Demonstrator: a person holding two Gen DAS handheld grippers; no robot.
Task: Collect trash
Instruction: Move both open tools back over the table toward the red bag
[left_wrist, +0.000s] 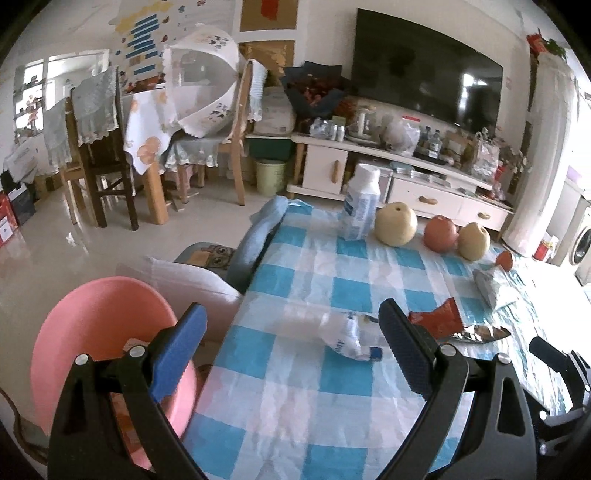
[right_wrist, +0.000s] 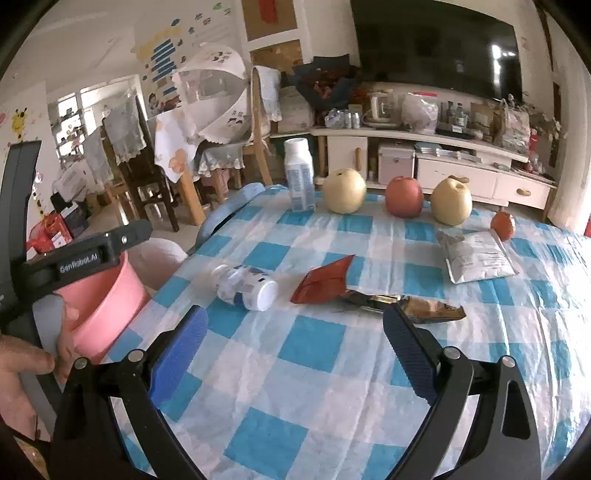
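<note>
Pink bin is sitting beside the checked surface, contents hidden. Crushed bottle, red wrapper and white pouch are still lying there uncollected. Left claw and right claw are both spread, empty.

2 pears | apple | television | chairs | checked tablecloth
</note>
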